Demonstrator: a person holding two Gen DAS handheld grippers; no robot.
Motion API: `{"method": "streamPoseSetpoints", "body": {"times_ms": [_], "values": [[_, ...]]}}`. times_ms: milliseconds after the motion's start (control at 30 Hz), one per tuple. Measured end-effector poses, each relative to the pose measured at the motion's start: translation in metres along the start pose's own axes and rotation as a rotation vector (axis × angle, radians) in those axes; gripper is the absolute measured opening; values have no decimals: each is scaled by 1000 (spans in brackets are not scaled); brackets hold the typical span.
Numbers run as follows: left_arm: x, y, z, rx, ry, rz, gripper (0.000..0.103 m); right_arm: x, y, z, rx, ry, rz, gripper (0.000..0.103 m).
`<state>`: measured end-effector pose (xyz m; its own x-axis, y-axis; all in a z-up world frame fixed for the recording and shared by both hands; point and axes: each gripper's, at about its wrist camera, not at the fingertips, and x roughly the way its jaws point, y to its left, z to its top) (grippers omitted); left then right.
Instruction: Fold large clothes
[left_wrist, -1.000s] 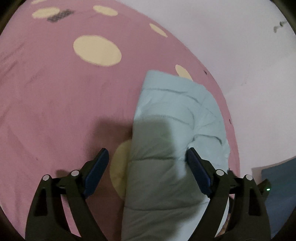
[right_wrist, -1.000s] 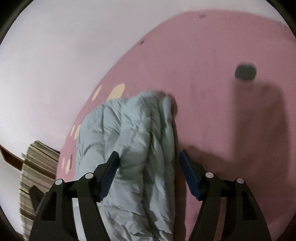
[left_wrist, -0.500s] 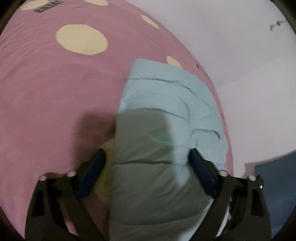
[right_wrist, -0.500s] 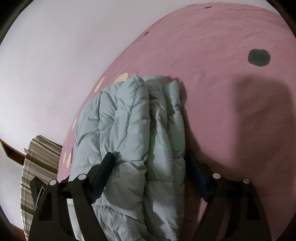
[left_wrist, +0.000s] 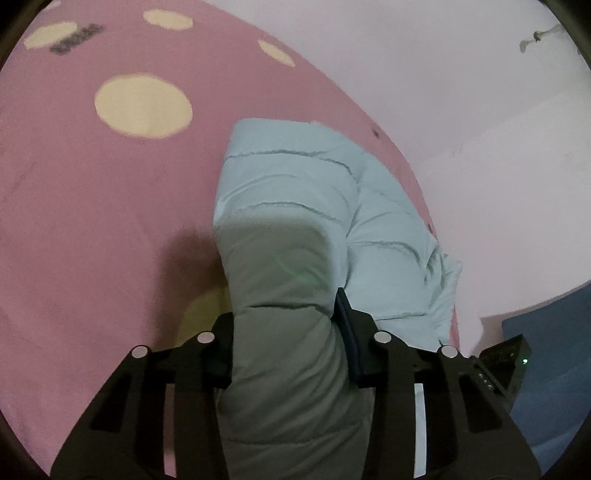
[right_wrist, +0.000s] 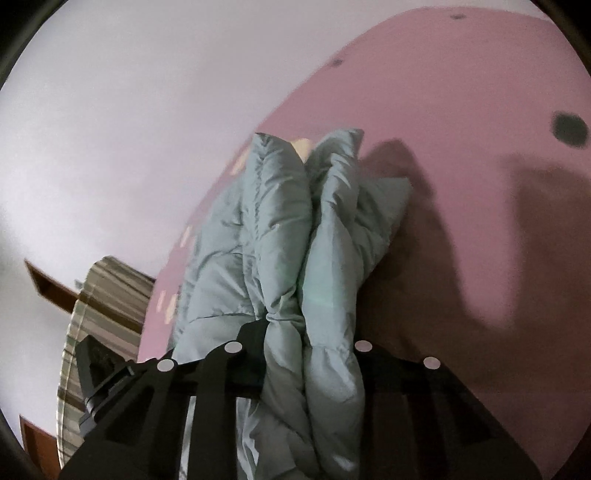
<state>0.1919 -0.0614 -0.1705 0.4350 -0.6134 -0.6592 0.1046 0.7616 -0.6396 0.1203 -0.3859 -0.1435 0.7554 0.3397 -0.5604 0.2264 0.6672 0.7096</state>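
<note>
A pale blue puffer jacket (left_wrist: 295, 177) lies folded into a long bundle on a pink bed cover (left_wrist: 92, 221) with cream dots. My left gripper (left_wrist: 284, 317) grips its near end; the jaws are closing and the padding bulges between the pads. In the right wrist view the jacket (right_wrist: 280, 229) is bunched into upright ridges. My right gripper (right_wrist: 308, 332) has its jaws closing on that end too, and the fabric is pinched tight between them. Both fingers' pads are mostly buried in the padding.
A white wall (left_wrist: 443, 74) runs close behind the jacket's far side. A dark blue surface (left_wrist: 546, 350) shows at the lower right. A striped fabric (right_wrist: 103, 295) lies beyond the bed's left edge. The pink cover (right_wrist: 461, 110) carries a dark dot (right_wrist: 570, 130).
Both grippers went from wide open beside the jacket to clamped on it. In the right wrist view the jacket has bunched up into taller ridges.
</note>
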Motion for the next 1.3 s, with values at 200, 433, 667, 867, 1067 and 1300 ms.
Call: {"method": "streamPoseSetpoints", "body": {"times_ms": [200, 433, 667, 867, 1067, 1300], "values": [[-33, 12, 31, 7, -88, 25, 40, 37, 44, 13, -67, 20, 72, 23], [-56, 44, 71, 8, -182, 112, 40, 107, 83, 21, -103, 75, 130, 23], [-60, 92, 96, -37, -186, 167, 40, 146, 83, 24, -119, 144, 136, 23], [-52, 123, 94, -69, -170, 169, 41, 174, 74, 14, -93, 188, 108, 24], [-39, 127, 97, -45, -174, 191, 43, 182, 63, 11, -55, 204, 117, 28], [-42, 129, 96, -45, -172, 192, 47, 187, 71, 11, -47, 204, 104, 33]]}}
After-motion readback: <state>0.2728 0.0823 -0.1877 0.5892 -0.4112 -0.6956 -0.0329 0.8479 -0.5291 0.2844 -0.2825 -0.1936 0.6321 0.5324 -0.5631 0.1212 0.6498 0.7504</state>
